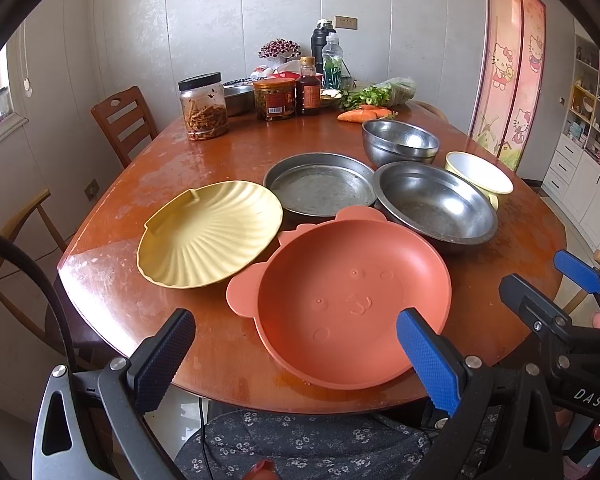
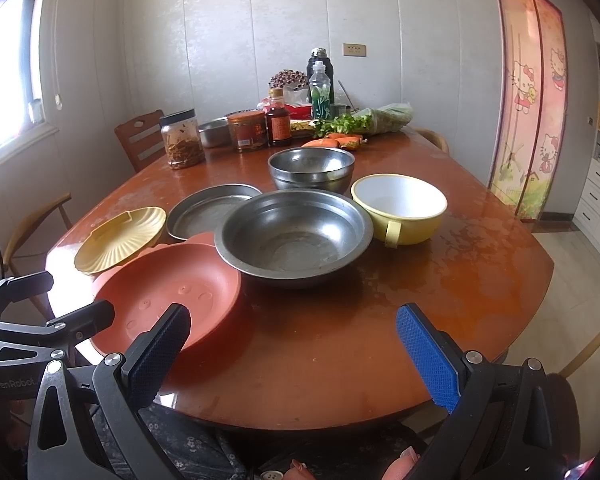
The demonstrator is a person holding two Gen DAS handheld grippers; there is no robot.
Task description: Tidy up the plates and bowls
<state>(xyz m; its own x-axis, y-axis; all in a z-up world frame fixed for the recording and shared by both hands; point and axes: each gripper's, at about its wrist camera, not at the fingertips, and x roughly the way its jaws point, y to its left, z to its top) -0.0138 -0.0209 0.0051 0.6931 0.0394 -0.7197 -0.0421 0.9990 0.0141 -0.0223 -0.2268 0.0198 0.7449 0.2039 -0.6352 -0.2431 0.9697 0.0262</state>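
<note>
In the left wrist view, the left gripper [image 1: 296,360] hung spread and empty at the bottom, the bear plate [image 1: 352,300] mid-frame overhanging the table [image 1: 220,152] edge; nothing looked stacked yet.

In the right wrist view, the right gripper [image 2: 292,356] was likewise spread; bare tabletop lower right offered room.

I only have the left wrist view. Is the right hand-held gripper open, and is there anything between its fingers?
Observer: In the right wrist view the right hand-held gripper is open, with only bare table between its fingers.
Operator: Which way does the yellow bowl's handle point?
Observer: The yellow bowl has its handle turned toward the near table edge, next to the big steel basin.
</note>
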